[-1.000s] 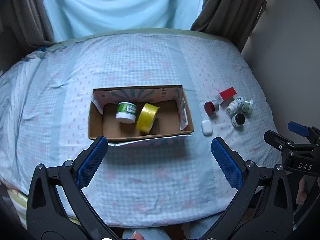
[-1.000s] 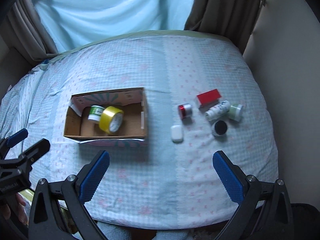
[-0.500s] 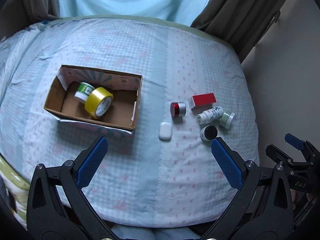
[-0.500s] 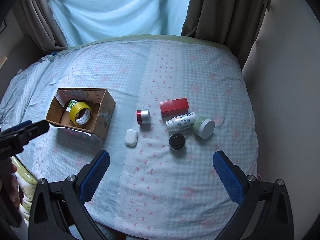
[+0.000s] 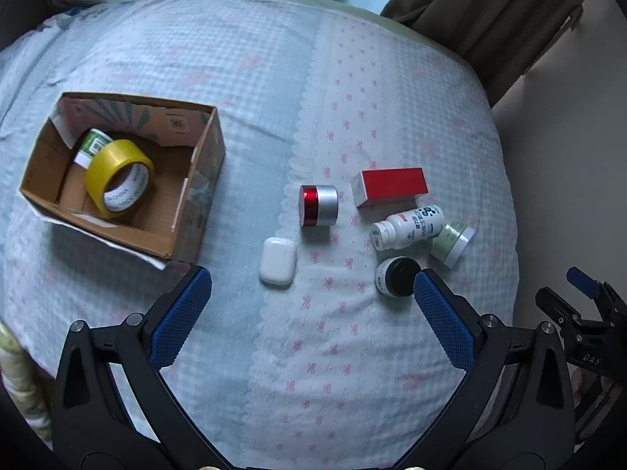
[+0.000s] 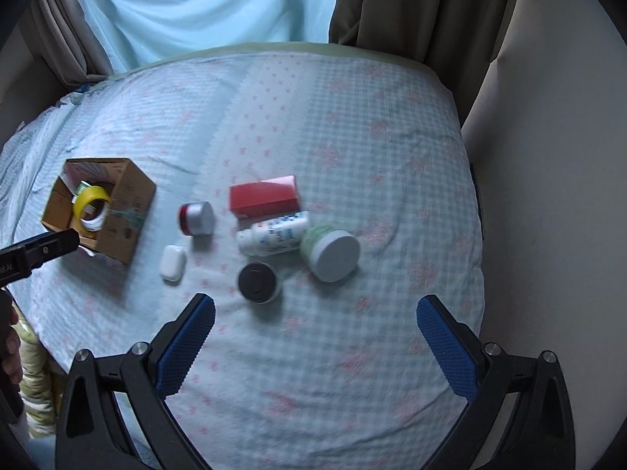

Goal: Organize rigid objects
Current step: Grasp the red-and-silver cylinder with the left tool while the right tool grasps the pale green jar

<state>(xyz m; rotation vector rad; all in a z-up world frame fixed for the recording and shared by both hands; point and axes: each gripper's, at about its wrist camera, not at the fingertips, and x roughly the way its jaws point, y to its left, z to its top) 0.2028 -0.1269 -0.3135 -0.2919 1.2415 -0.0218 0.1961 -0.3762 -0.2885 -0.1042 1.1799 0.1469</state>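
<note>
My left gripper (image 5: 311, 288): I hold it above the near part of the bed, jaws wide apart, nothing between them; the white case lies just beyond the gap.
My right gripper (image 6: 315, 315): jaws wide apart and empty, over the near right part of the bed, with the loose items just beyond.
Bed cover (image 5: 274, 78): pale blue check with small pink bows; everything rests on it.
Cardboard box (image 5: 203, 180): open-topped, at the left, well apart from the loose items.
Yellow tape roll (image 5: 117, 178): inside the box, standing tilted on its edge.
Green-labelled jar (image 5: 92, 147): inside the box, at the far left corner, partly hidden behind the tape roll.
White case (image 5: 277, 260): flat on the cover, between the box and the cluster at right.
Red-and-silver jar (image 5: 319, 205): on its side, just beyond the white case.
Red carton (image 5: 394, 186): lying flat, farthest of the cluster.
White bottle (image 5: 407, 227): on its side, just in front of the red carton.
Pale green jar (image 6: 331, 248): tipped over, touching the white bottle's right end.
Black-lidded jar (image 6: 258, 282): upright, nearest to me, just in front of the white bottle.
</note>
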